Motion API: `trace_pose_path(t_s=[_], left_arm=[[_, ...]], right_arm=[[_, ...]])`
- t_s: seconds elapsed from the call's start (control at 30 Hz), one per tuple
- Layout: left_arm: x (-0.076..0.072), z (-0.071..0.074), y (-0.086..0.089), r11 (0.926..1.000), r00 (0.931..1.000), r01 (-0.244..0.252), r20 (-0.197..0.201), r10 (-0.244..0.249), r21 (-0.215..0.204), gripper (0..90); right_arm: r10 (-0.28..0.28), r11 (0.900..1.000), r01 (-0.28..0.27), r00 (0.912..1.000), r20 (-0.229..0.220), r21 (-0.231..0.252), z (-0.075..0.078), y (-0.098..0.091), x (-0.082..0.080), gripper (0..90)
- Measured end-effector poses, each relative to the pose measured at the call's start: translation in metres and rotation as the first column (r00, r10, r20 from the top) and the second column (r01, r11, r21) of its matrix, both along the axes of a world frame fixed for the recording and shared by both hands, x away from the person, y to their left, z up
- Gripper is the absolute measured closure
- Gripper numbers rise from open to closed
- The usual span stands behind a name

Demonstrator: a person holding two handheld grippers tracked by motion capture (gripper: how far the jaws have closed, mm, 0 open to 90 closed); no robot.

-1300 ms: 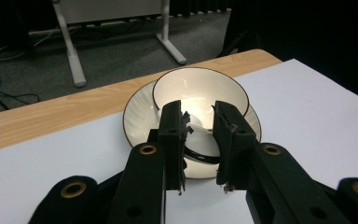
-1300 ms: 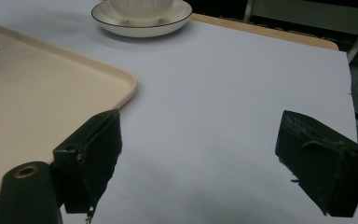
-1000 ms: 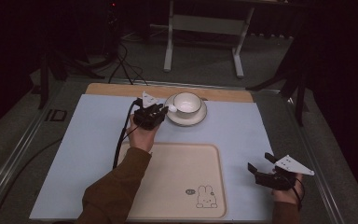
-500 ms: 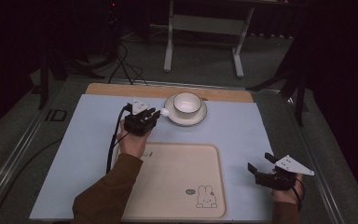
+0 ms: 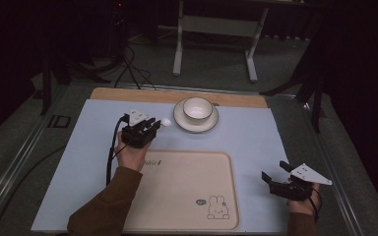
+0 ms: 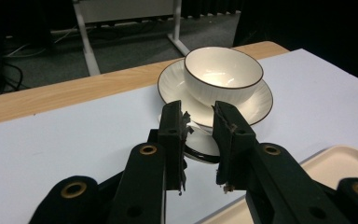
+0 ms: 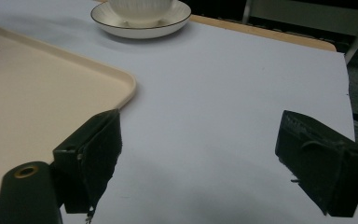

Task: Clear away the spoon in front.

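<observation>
One white spoon sits pinched between the jaws of the left claw, its bowl end poking out past the tips in the high view, just to the left of the saucer. In the left gripper view the spoon's dark-rimmed bowl lies low over the pale blue sheet, close in front of the saucer's near edge; whether it touches the sheet I cannot tell. A white bowl with a thin dark rim stands upright on the saucer, near the far edge of the surface. Nearer the person lies a cream tray with a small rabbit drawing in its near right corner, and the left hand hovers at the tray's far left corner. Well apart, beyond the tray's right edge, the right claw stands with its jaws spread wide and nothing between them, low over bare blue sheet. A strip of light wood shows along the far side of the surface beyond the sheet. Behind it the room is dark: grey floor, black cables trailing at the left, and a pale metal stand with two legs.
</observation>
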State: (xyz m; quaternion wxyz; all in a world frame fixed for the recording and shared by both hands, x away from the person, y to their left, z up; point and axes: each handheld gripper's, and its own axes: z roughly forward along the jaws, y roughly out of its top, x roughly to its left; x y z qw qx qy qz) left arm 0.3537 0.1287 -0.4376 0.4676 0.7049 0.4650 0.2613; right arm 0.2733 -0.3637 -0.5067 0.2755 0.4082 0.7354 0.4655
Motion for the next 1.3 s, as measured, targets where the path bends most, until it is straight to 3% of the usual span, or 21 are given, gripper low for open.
trace_pose_path(t_s=[1.3], left_arm=[[-0.038, -0.014, 0.040, 0.9971, 0.9975, -0.071, -0.009, 0.071, -0.029, 74.2]], right_arm=[[0.000, 1.0000, 0.000, 1.0000, -0.004, -0.001, 0.000, 0.001, 0.000, 14.2]])
